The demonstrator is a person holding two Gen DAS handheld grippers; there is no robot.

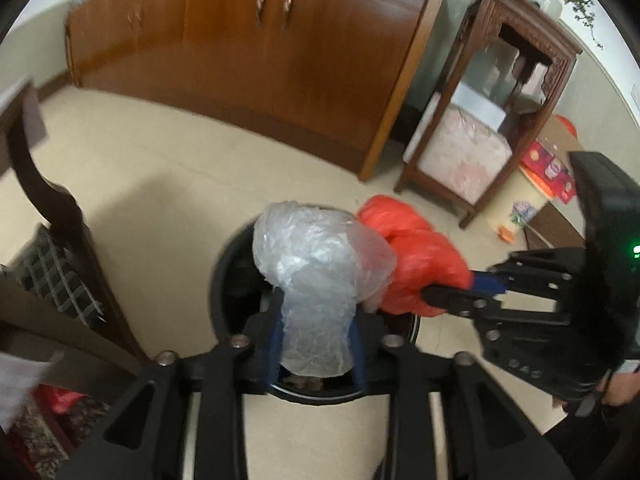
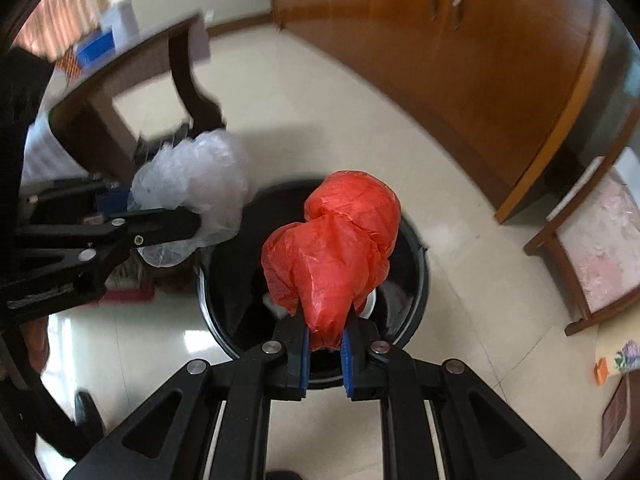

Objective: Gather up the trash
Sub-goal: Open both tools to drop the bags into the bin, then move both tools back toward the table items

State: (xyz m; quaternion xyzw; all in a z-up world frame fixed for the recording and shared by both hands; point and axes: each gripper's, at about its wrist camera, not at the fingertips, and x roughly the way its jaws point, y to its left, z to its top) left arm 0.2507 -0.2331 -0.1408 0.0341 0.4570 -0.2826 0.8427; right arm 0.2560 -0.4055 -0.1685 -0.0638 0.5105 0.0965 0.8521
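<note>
Counting: two tools, two plastic bags, one bin
Left tool: points steeply down over the bin; the clear bag's neck runs between its blue pads, but I cannot tell whether the pads press on it
Right tool: points down over the bin, its blue pads clenched on the red bag's neck
Clear bag: one, crumpled and puffed up, above the near-left part of the bin's mouth
Red bag: one, bunched in two lobes, over the middle of the bin's opening, touching the clear bag in the left wrist view
Bin: one, round and black, standing on the pale tiled floor, with some pale scraps inside
Cabinet: one, brown wood, behind the bin
</note>
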